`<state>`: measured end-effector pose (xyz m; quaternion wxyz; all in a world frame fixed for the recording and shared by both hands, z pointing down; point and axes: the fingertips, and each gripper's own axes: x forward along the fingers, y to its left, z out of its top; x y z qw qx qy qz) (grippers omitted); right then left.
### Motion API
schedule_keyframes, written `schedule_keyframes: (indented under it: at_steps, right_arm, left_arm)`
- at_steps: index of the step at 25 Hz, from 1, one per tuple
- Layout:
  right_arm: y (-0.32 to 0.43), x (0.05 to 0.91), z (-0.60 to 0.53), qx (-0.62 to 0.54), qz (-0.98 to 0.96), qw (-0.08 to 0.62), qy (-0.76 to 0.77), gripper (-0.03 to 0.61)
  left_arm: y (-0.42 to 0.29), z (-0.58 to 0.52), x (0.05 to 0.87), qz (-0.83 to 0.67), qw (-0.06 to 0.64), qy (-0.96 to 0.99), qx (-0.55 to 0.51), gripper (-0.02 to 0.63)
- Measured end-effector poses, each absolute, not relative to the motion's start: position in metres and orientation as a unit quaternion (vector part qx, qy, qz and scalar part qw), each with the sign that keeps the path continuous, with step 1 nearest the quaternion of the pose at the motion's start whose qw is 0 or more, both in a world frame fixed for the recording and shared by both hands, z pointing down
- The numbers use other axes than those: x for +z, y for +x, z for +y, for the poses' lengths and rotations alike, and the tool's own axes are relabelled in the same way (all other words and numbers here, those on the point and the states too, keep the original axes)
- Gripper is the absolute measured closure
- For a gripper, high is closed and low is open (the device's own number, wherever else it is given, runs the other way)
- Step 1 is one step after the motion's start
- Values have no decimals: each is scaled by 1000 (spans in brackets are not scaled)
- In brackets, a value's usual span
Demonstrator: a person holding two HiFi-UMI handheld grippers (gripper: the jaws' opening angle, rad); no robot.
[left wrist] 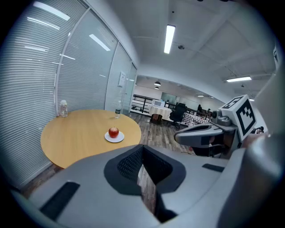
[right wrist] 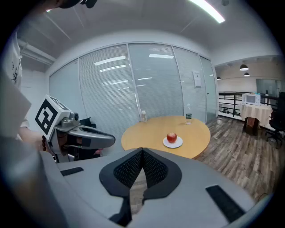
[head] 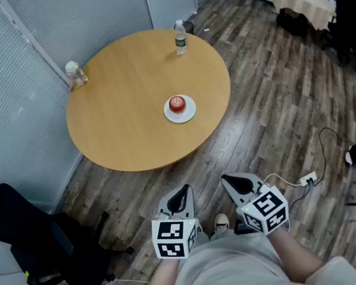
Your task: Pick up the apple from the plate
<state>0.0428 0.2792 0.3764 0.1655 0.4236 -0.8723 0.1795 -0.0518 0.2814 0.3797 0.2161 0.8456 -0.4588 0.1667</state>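
Red apple (head: 177, 103), white plate (head: 181, 115), plain honey-tan table (head: 124, 107). Floor (head: 274, 108) of streaked grey-brown planks. My left gripper (head: 185, 190) and right gripper (head: 228, 180) are grey, with black mesh-patterned pads (left wrist: 133, 162) and black-and-white square markers (head: 171, 237).

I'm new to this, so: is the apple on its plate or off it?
On it: the apple rests in the middle of the white plate on the round table.

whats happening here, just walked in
A person stands back from the round table, holding the left gripper and the right gripper low in front of them, fingers shut and empty. The apple sits untouched on its white plate on the table, with two bottles near the far edge.
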Motion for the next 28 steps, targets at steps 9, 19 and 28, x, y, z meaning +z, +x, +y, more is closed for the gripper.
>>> schedule_keyframes:
  at_steps: [9,19,28]
  right_arm:
    - [40,374,279,211,-872,129,422,549]
    - [35,368,261,202,-859,122,453,546]
    - [31,376,248,212,-839,126,485,546]
  left_arm:
    - [-54,284,381,-456,219,847,163,611]
    - [-87,275,382,-456,221,848,154,611]
    - [-107,260,385,-450,224,852,146,612]
